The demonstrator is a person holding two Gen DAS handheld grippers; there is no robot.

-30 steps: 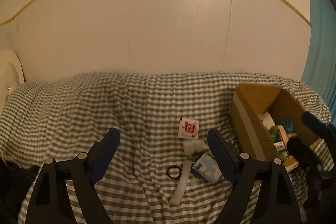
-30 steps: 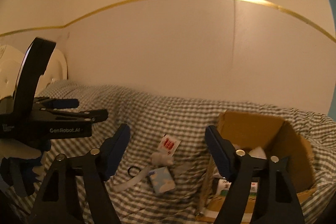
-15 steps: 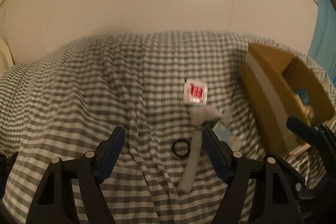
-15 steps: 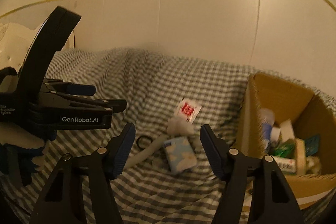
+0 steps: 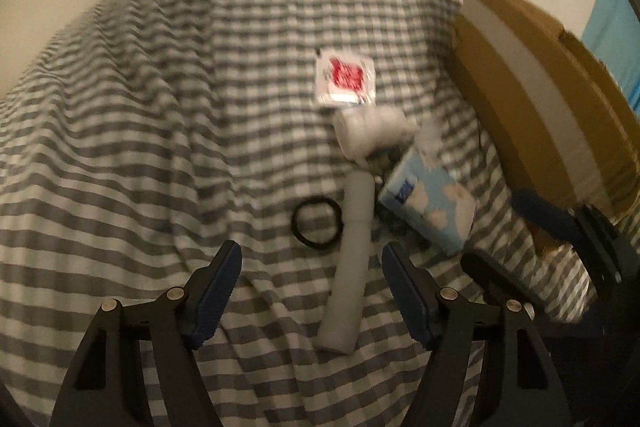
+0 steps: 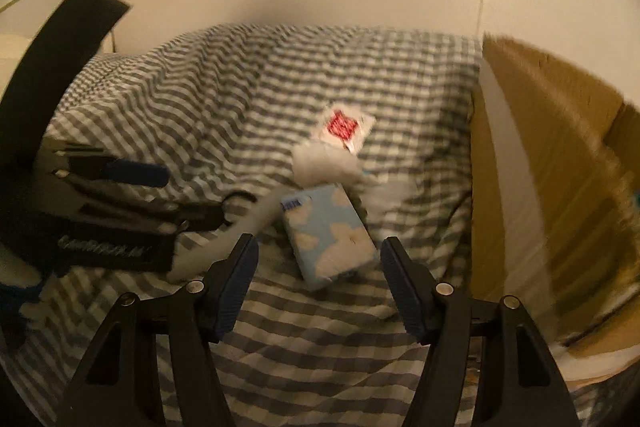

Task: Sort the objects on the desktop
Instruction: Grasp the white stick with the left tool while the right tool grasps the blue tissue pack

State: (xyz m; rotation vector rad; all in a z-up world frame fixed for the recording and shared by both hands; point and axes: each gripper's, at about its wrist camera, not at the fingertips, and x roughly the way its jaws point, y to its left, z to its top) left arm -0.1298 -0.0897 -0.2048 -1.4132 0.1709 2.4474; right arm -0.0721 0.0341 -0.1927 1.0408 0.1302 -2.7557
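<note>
Tube (image 5: pixel 352 255) lies on the checked cloth (image 5: pixel 140 147) in my left wrist view, just ahead of my left gripper (image 5: pixel 312 291), whose jaws stand spread and empty; I should drop straight over it, clear of the black ring (image 5: pixel 318 223) beside it

Right wrist view: my right gripper (image 6: pixel 318 285) is spread and empty, the blue pack (image 6: pixel 328 231) lying ahead between its fingers, the box (image 6: pixel 540 167) close on the right; I'd square up before pinching

Matt checked cloth (image 5: pixel 168 131), brown cardboard box (image 5: pixel 560 115), glossy sachet (image 5: pixel 345 79), black elastic ring (image 5: pixel 317 223).
</note>
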